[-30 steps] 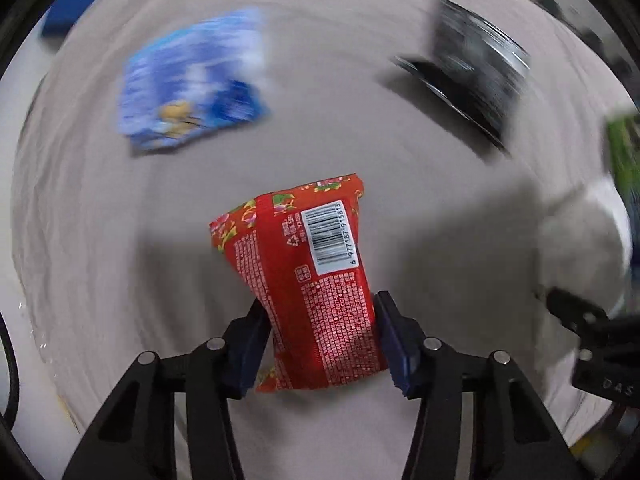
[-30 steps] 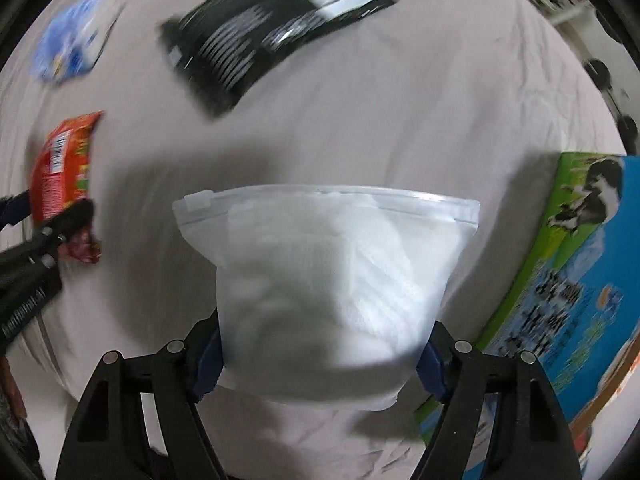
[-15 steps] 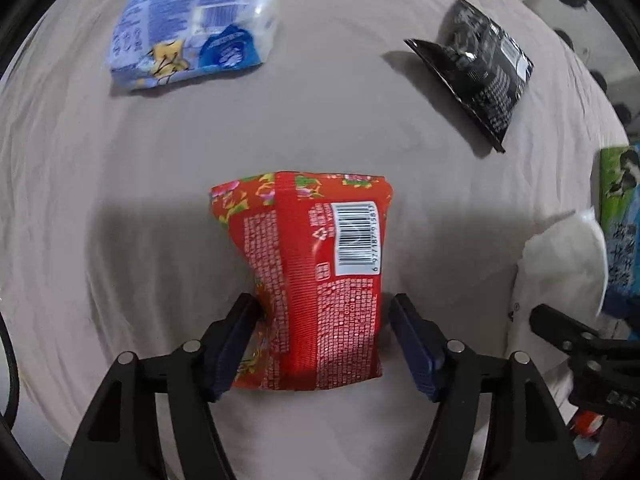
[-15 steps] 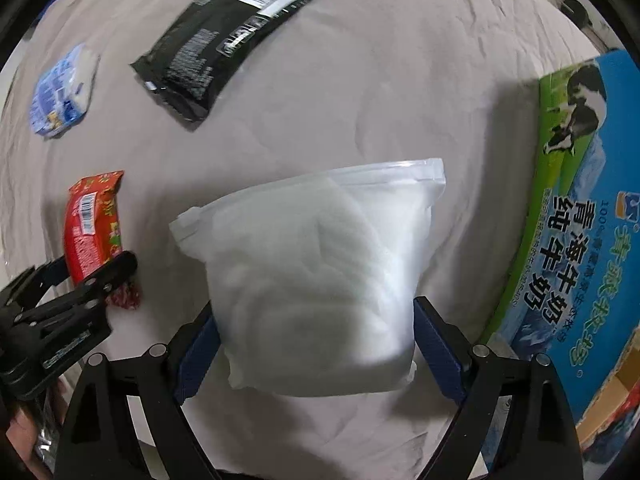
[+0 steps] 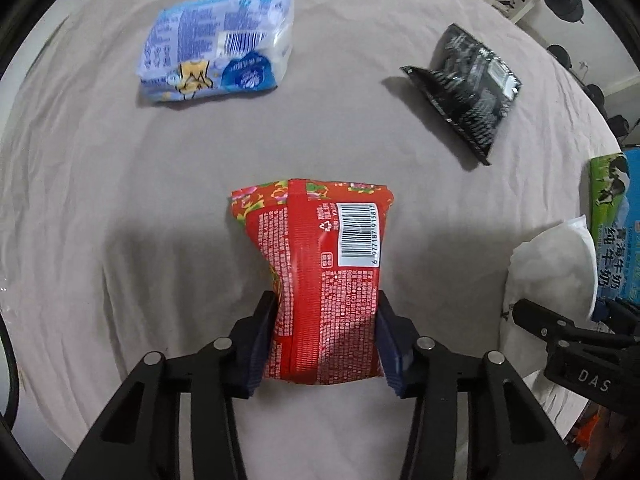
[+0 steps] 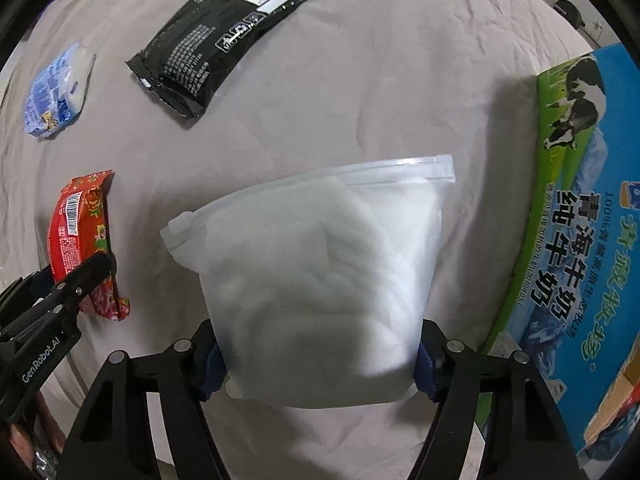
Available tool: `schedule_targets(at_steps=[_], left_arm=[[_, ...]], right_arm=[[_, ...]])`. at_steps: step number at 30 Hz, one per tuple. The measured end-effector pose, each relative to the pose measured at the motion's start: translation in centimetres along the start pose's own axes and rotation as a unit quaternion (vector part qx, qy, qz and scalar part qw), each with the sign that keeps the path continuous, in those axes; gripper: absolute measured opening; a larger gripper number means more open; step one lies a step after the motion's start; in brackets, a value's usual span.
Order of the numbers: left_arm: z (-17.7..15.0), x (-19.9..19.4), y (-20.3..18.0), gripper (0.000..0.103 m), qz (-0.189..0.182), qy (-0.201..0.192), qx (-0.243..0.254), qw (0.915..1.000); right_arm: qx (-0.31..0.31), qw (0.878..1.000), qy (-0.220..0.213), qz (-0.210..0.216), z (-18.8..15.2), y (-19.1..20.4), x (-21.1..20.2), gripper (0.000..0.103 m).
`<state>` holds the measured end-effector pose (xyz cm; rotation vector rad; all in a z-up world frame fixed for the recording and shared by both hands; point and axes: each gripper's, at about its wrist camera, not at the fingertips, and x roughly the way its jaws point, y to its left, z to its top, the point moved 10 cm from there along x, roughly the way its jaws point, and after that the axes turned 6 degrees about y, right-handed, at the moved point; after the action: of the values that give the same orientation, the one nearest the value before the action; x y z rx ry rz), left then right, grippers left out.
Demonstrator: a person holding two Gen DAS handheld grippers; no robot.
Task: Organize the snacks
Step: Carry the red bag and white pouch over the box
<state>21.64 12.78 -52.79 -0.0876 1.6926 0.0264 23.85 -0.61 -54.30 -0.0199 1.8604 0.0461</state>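
My left gripper point(image 5: 326, 340) is shut on a red snack packet point(image 5: 320, 272), barcode side up, held just above the beige sheet point(image 5: 120, 240). In the right wrist view that red packet point(image 6: 78, 236) sits at the left with the left gripper point(image 6: 72, 280) on it. My right gripper point(image 6: 316, 364) is shut on a white zip-top bag point(image 6: 316, 280) with its seal edge pointing away. From the left wrist view, this white bag point(image 5: 552, 264) shows at the right edge.
A blue-and-white packet point(image 5: 218, 48) lies at the far left of the sheet and a black packet point(image 5: 468, 88) at the far right; both also show as the blue packet point(image 6: 58, 92) and black packet point(image 6: 224, 36). A green-and-blue milk carton box point(image 6: 580, 220) stands at the right.
Both grippers have pulled back and steadied with their packets still held. The blue and black packets now sit farther away and sharp.
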Motion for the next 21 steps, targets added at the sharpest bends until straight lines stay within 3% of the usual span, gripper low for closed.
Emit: schedule_targets(at_steps=[3, 10, 17, 21], left_arm=[[-0.9, -1.3, -0.4, 0.044, -0.003, -0.010, 0.008, 0.9999], [-2.3, -5.0, -2.3, 0.043, -0.017, -0.037, 0.015, 0.9991], [-3.6, -10.6, -4.4, 0.043, -0.034, -0.077, 0.034, 0.9958], [-5.1, -14.8, -7.6, 0.043, -0.041, -0.102, 0.052, 0.9926]], right_arm=[[-0.001, 1.000, -0.008, -0.001, -0.4, -2.9, -1.1, 0.072], [-0.012, 1.000, -0.026, 0.010, -1.3, -5.2, -3.1, 0.071], [-0.022, 0.998, -0.058, 0.030, -4.2, -6.8, -8.4, 0.071], [-0.021, 0.996, -0.081, 0.042, -6.7, -8.4, -11.7, 0.071]])
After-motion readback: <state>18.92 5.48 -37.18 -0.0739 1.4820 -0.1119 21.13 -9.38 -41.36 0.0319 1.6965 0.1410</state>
